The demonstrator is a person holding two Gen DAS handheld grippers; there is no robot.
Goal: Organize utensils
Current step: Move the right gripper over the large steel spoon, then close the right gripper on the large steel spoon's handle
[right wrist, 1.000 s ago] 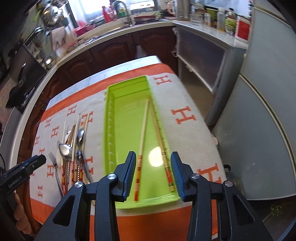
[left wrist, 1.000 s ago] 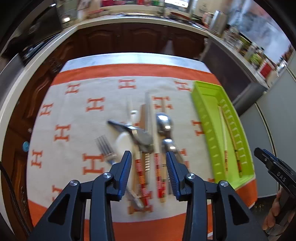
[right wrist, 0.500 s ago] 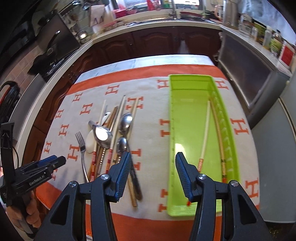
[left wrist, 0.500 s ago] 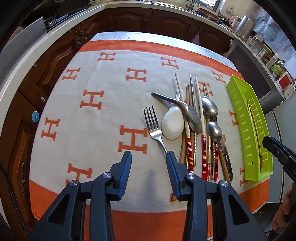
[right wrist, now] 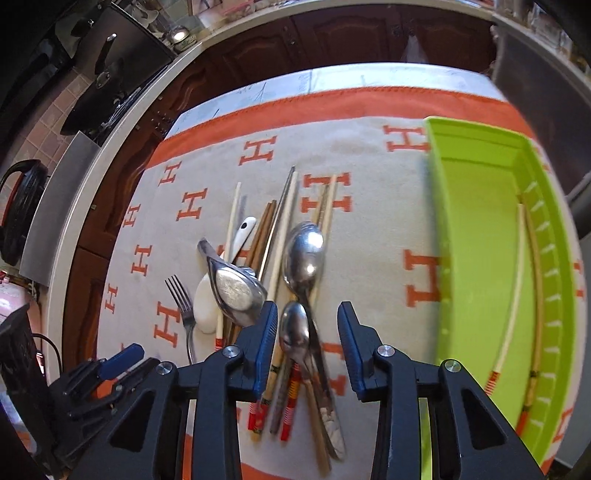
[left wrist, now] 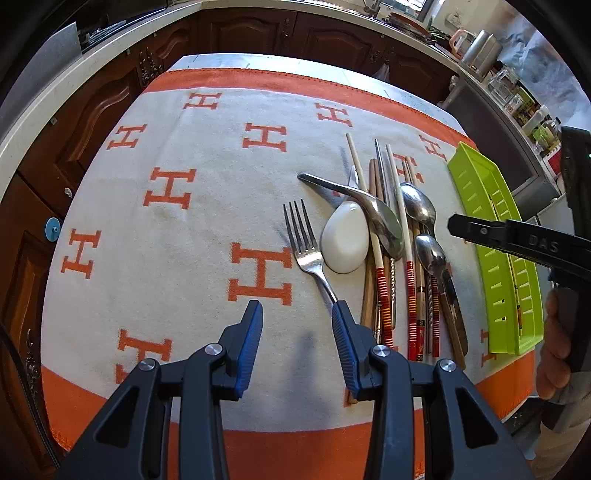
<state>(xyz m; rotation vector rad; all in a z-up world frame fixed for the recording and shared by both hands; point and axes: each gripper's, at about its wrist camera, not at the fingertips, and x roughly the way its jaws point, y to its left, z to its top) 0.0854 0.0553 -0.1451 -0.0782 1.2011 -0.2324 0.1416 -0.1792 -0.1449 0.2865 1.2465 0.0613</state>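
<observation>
A pile of utensils lies on the orange-and-white cloth: a fork (left wrist: 304, 243), a white ceramic spoon (left wrist: 345, 242), metal spoons (left wrist: 417, 208) and several chopsticks (left wrist: 410, 280). My left gripper (left wrist: 297, 314) is open and empty, just left of the fork's handle. My right gripper (right wrist: 306, 314) is open and empty above the metal spoons (right wrist: 304, 254) and chopstick handles (right wrist: 291, 398). The green tray (right wrist: 439, 236) at the right holds two chopsticks (right wrist: 515, 280). The tray also shows in the left wrist view (left wrist: 476, 184).
The cloth (left wrist: 166, 229) covers a small table with dark kitchen cabinets (left wrist: 240, 33) behind it. The right gripper's body (left wrist: 517, 240) reaches in from the right in the left wrist view. The left gripper (right wrist: 110, 365) shows low at left in the right wrist view.
My right gripper has swung left from over the green tray to above the utensil pile. My left gripper has shifted left, from over the chopsticks to beside the fork.
</observation>
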